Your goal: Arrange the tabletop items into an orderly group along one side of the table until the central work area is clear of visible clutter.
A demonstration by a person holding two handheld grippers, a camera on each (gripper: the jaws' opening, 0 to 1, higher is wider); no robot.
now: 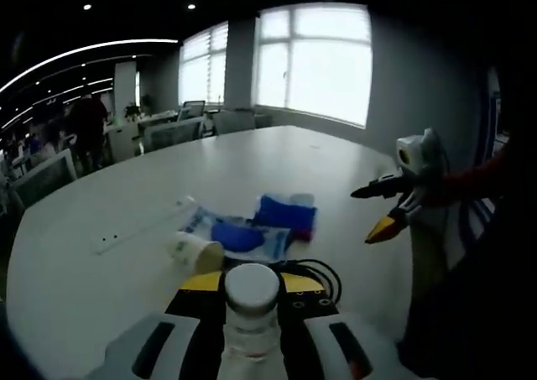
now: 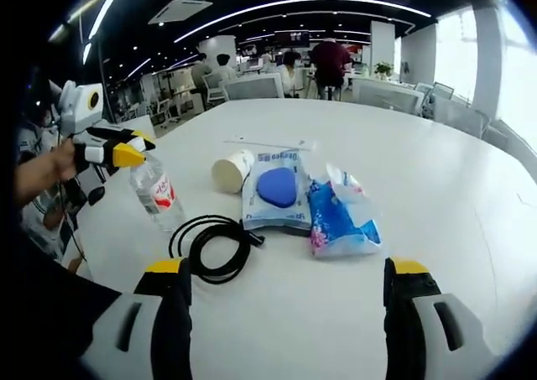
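- The left gripper (image 2: 126,155) has its jaws closed on the clear plastic water bottle with a white cap (image 2: 156,191), held upright at the table's left near edge.
- The right gripper (image 2: 285,292) hangs with jaws wide, holding nothing.
- The coiled black cable (image 2: 210,244) lies just ahead of it, nearest; the tipped white paper cup (image 2: 232,170) and blue packets (image 2: 277,197) lie farther on the white table (image 2: 436,195).
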